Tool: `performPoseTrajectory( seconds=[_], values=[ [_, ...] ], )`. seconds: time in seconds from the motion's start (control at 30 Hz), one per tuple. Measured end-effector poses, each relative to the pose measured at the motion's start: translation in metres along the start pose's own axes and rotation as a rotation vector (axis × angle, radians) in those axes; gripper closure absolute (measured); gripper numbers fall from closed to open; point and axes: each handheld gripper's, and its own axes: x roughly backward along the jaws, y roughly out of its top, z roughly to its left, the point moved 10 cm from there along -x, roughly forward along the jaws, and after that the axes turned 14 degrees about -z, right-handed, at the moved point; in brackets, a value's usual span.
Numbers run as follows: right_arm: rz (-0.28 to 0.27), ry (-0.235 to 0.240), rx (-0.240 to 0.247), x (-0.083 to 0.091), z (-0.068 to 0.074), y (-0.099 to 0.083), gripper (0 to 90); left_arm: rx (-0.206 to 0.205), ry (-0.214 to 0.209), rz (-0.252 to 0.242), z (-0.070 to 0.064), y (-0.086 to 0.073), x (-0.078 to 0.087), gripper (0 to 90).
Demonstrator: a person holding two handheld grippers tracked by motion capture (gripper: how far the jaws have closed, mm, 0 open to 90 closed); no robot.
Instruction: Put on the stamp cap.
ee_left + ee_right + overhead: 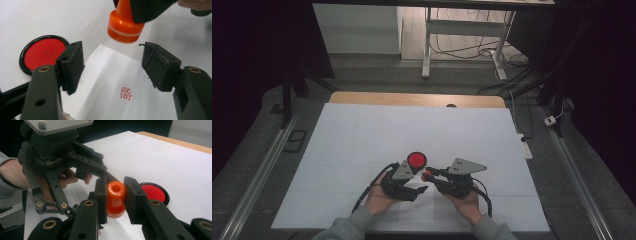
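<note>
High view: near the bench's front edge, my right tongs (428, 175) clamp the orange stamp (428, 176) beside the ink pad (416, 160). Left gripper view: left tongs (112, 67) apart, straddling the paper (105, 82) — I pin it. Right gripper view: I keep the stamp upright.

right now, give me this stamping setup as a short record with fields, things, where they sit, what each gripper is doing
work: stamping a sheet of paper
stamp: orange, clamped by the handle, lifted off the sheet
paper: white, flat on the table, under the left gripper
stamped mark: red, round, on the paper between the left jaws
ink pad: red, black rim, lid off, beside the paper
left gripper: jaws apart, holding nothing
right gripper: shut on the stamp
table: white cover
</note>
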Motion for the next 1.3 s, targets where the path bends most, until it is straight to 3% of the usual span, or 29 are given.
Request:
performPoseTrajectory(
  seconds=[0.6,0.9,1.3],
  values=[
    [-0.01,-0.036,0.011,0.007,-0.012,0.006,72.1,0.045,0.044,0.025,0.02,-0.015,0.046,30.6],
    [-0.004,-0.053,0.017,0.011,-0.019,0.006,72.2,0.075,0.085,0.01,0.029,-0.028,0.072,30.6],
    [-0.008,-0.075,0.013,0.018,-0.029,0.007,72.2,0.141,0.16,-0.017,0.039,-0.051,0.12,30.8]
  ],
)
